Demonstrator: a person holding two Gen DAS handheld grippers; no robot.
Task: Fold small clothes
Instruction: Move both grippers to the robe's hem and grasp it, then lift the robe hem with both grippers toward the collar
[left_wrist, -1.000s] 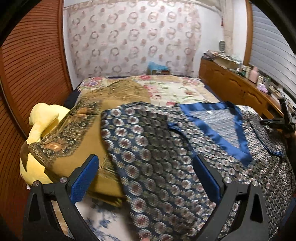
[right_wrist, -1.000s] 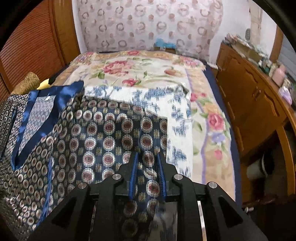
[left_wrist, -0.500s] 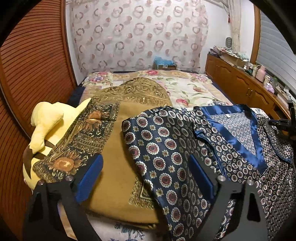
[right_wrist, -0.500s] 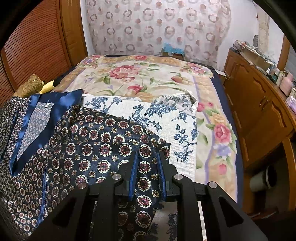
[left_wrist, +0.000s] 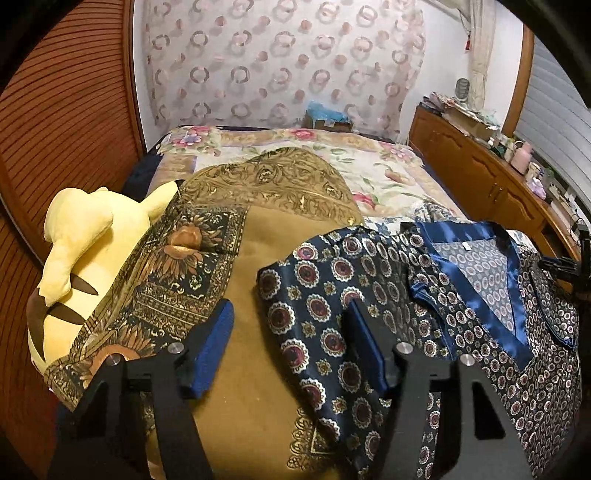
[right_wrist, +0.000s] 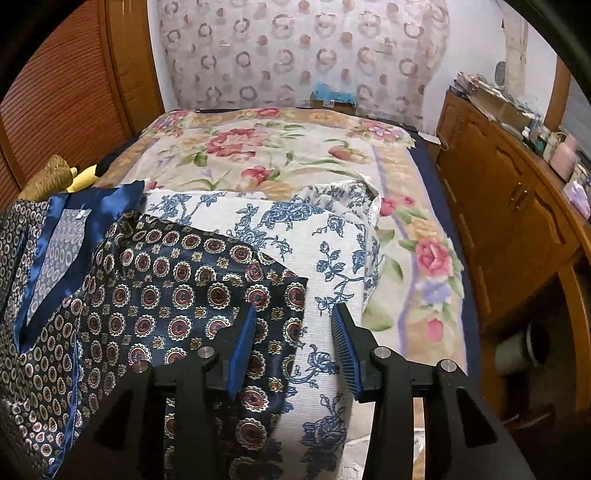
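A navy satin top (left_wrist: 461, 302) with round medallions and a blue V-neck trim lies spread on the bed. Its left sleeve (left_wrist: 314, 295) lies flat over a brown blanket. My left gripper (left_wrist: 290, 343) hovers at that sleeve's edge with its jaws closing; the sleeve's edge lies between them, but the pads do not press on it. In the right wrist view the top (right_wrist: 110, 295) fills the left side, with its right sleeve (right_wrist: 221, 288) laid out flat. My right gripper (right_wrist: 293, 343) stands over the sleeve's corner, jaws opening, gripping nothing.
A yellow plush toy (left_wrist: 85, 251) and a brown patterned blanket (left_wrist: 258, 206) lie left of the top. A white cloth with blue flowers (right_wrist: 332, 236) sits under the right sleeve on the floral bed cover (right_wrist: 258, 155). A wooden sideboard (right_wrist: 498, 206) runs along the right.
The left gripper has drawn off to the left of the sleeve and its jaws have narrowed. The right jaws have parted and let go of the right sleeve.
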